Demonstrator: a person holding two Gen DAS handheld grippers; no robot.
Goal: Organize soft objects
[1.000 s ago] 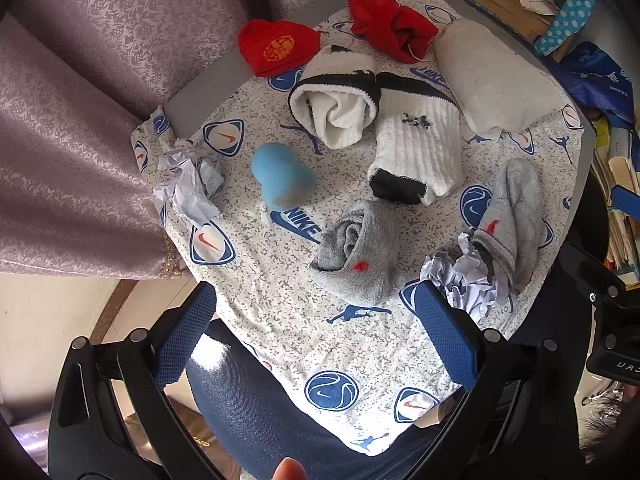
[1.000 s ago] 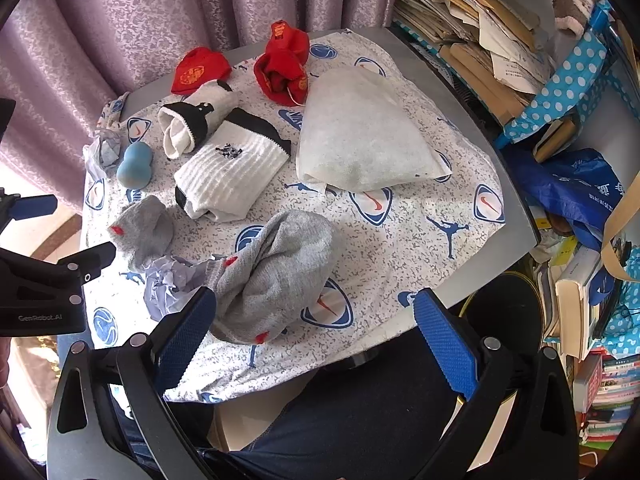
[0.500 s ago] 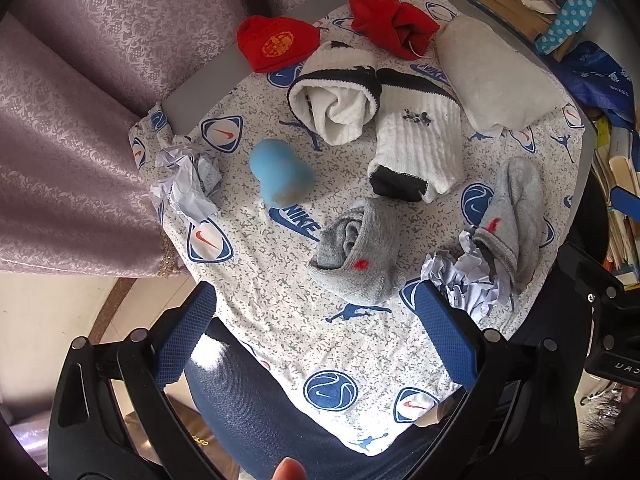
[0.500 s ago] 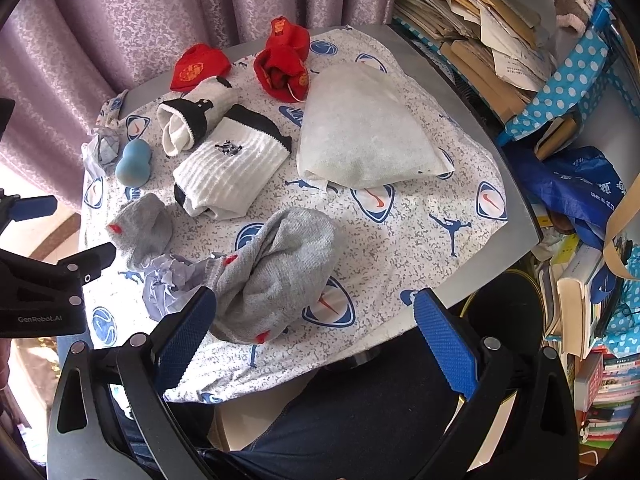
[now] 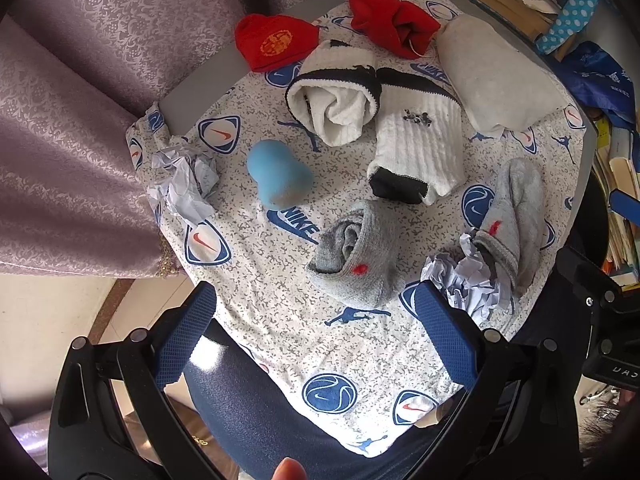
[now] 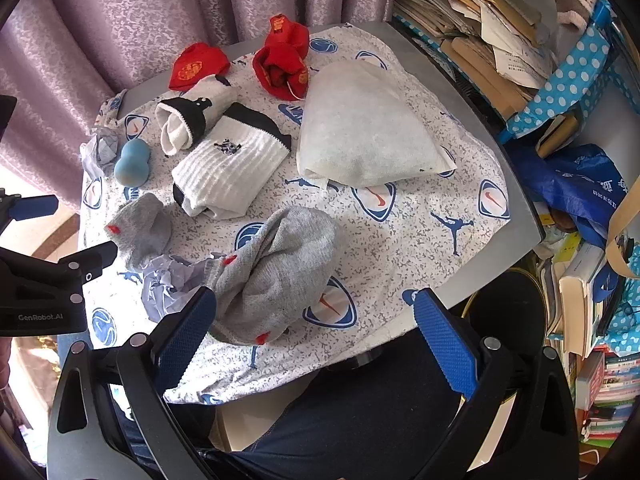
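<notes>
Desk (image 6: 516,216) cluttered; grey sock (image 6: 280,272) just ahead of right gripper (image 6: 316,328), fingers wide, empty; left gripper (image 5: 316,328) likewise wide.

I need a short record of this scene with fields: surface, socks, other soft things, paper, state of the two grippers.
surface: table with printed cloth
socks: two grey socks, two white socks, two red socks
other soft things: blue sponge, white pouch
paper: crumpled paper at the left edge, another touching a grey sock
left gripper: open, holds nothing
right gripper: open, holds nothing
</notes>
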